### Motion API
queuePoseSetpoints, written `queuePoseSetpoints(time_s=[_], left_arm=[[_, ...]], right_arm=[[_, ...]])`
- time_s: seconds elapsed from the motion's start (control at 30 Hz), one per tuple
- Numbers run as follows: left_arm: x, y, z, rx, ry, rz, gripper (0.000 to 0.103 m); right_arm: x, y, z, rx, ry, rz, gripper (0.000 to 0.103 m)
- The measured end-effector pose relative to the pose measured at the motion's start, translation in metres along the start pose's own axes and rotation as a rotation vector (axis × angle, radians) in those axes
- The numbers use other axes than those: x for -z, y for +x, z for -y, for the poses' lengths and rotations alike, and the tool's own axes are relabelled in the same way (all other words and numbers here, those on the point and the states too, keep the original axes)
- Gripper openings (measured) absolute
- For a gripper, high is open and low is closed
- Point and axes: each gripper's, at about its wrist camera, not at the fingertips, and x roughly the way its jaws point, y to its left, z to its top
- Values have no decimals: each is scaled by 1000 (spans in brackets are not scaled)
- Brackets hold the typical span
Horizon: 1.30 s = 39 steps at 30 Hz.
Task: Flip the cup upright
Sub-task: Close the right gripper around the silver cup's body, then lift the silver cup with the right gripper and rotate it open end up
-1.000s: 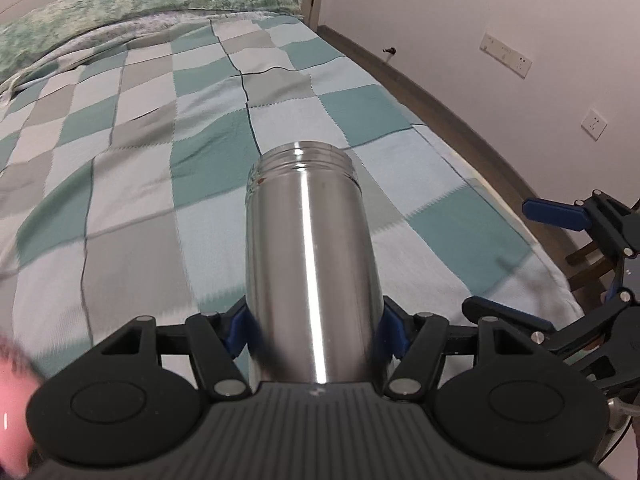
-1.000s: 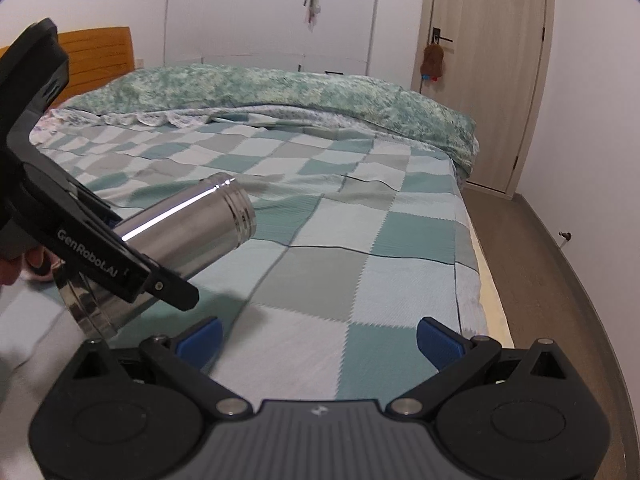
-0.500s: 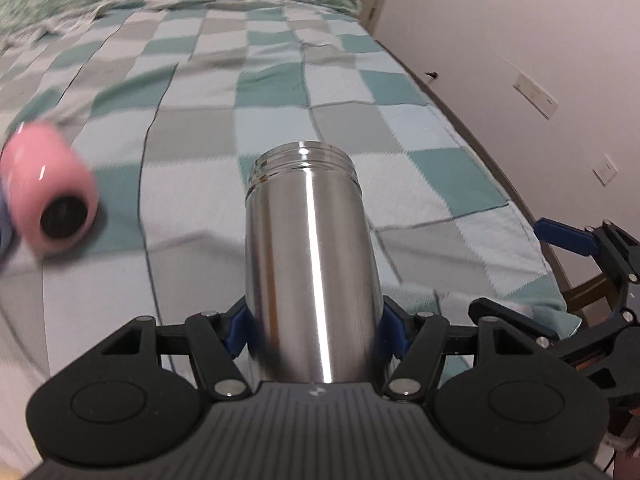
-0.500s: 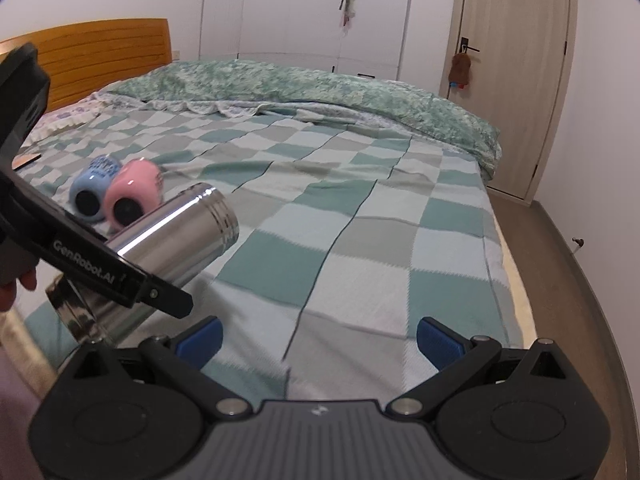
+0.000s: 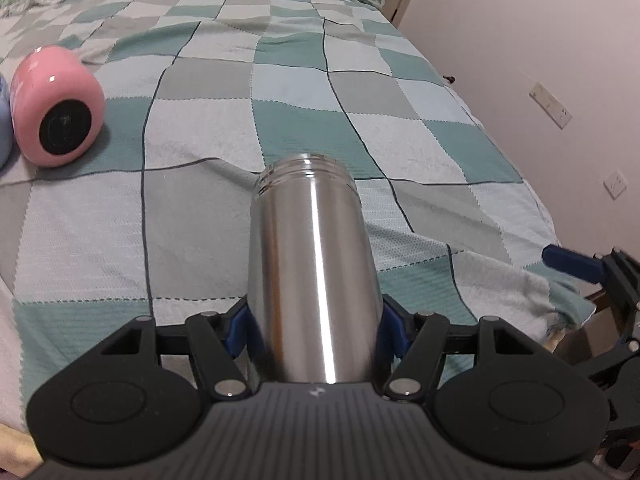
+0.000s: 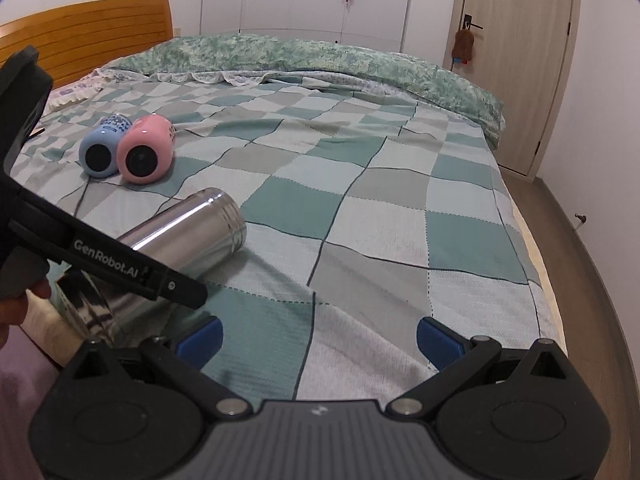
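Cup [image 5: 312, 264] clamped between left tool [image 5: 314, 330] fingers, mouth pointing forward.

The steel cup's [image 5: 312, 264] base is hidden behind the left gripper [image 5: 314, 330] housing. The blue cup [image 5: 3, 128] is cut by the left wrist picture's left edge. Print on the blue cup is too small to read in the right wrist view.

Three cups are showing — one steel cup [image 6: 188, 236] at centre left of the right wrist frame, one pink cup [image 6: 146, 154] and one blue cup [image 6: 102, 152] lying upper left — plus two grippers.
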Motion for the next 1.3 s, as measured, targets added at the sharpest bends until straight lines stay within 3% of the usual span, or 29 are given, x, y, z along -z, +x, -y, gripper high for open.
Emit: queuePoseSetpoints(time_s=[0.03, 0.1, 0.17, 0.37, 0.7, 0.97, 1.3], left_arm=[[0, -3, 1, -8, 13, 9, 72], [0, -14, 2, -11, 39, 38, 98], [1, -30, 2, -6, 59, 86, 103], [-2, -77, -10, -42, 150, 162, 103], [-4, -118, -73, -105, 224, 206, 103], [-8, -115, -118, -96, 268, 194, 103], [-16, -75, -158, -35, 275, 138, 103]], right_arm=[[-1, -2, -1, 2, -1, 3, 103], [-3, -6, -3, 3, -1, 11, 103], [-5, -11, -5, 7, -3, 18, 103], [-20, -26, -23, 10, -17, 45, 103], [-57, -23, -68, 4, 14, 63, 103], [-77, 15, -89, 18, 103, -28, 103], [-92, 70, -102, 74, 185, -189, 103]])
